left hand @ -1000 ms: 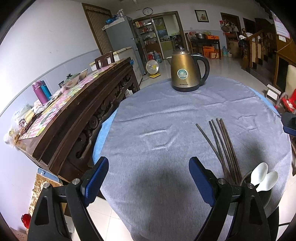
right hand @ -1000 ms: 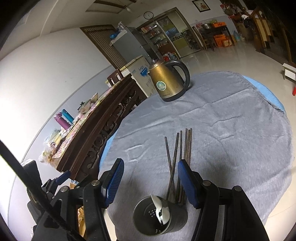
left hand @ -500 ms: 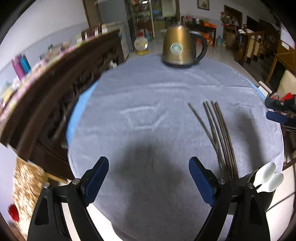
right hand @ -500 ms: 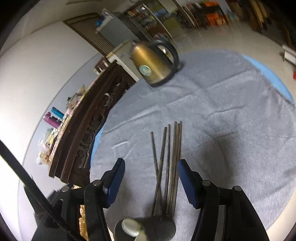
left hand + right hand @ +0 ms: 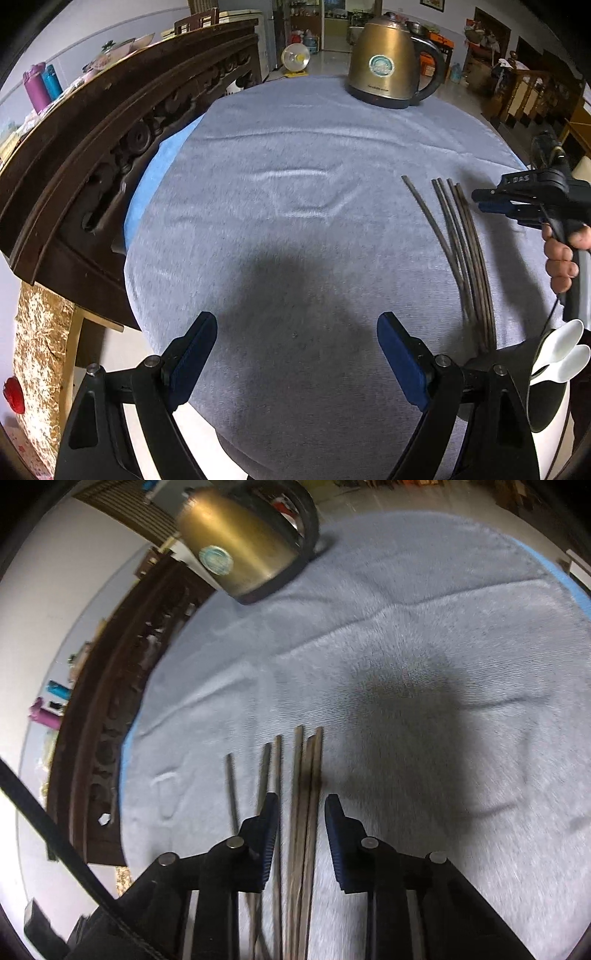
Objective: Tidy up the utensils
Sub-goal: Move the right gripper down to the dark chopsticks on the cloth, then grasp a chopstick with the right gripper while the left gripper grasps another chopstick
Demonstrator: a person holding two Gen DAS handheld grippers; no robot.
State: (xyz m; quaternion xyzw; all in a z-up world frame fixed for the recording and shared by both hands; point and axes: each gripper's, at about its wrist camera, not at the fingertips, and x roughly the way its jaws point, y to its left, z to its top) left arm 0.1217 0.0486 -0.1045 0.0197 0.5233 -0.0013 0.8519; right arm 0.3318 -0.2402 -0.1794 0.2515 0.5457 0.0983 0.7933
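Chopsticks: dark bundle, flat on grey cloth near table's right edge, tips fanned toward kettle.
Right gripper: jaws parted, straddling several sticks, none clamped.
Left gripper: jaws wide, holding nothing, over near edge.
Spoons: white, in dark holder at near-right edge.

Black hand-held gripper, blue finger pads

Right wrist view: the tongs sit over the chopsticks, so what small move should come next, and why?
Probably lower and close the right tongs. They are open, straddling several chopsticks lying flat on the grey cloth, with none gripped yet.
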